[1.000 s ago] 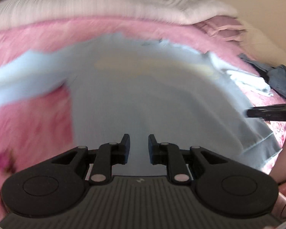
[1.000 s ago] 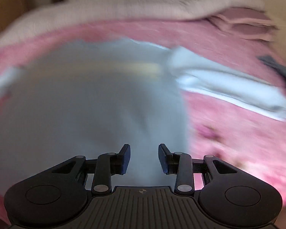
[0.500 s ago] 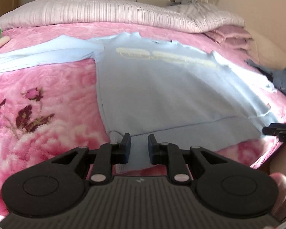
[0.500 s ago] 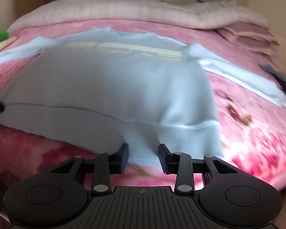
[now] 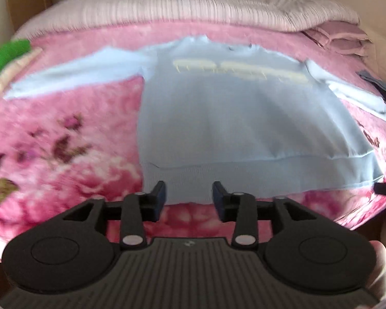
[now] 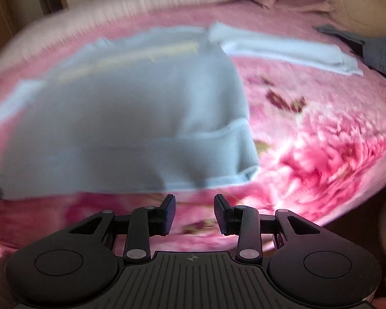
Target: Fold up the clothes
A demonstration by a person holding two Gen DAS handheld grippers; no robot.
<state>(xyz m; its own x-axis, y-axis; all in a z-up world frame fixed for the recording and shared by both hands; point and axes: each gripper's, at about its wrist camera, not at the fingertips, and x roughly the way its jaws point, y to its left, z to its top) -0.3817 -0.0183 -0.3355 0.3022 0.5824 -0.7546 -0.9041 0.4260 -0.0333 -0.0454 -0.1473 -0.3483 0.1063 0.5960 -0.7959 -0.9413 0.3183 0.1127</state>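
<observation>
The light-blue sweater lies flat, chest up, on the pink bed. Left claw is opening, empty, at the sweater's hem; right claw gapes empty nearby. Best grab a sleeve next and fold inward.

Light blue long-sleeved sweatshirt lies flat, front up, on the pink floral blanket. Pale yellow lettering runs across the chest. Collar points toward the far pillows, ribbed hem is nearest the cameras, close to the blanket's near edge. Both sleeves are spread out sideways, one to each side. Body is mostly smooth; the hem corner seen in the right wrist view curls slightly. Unfolded.
</observation>
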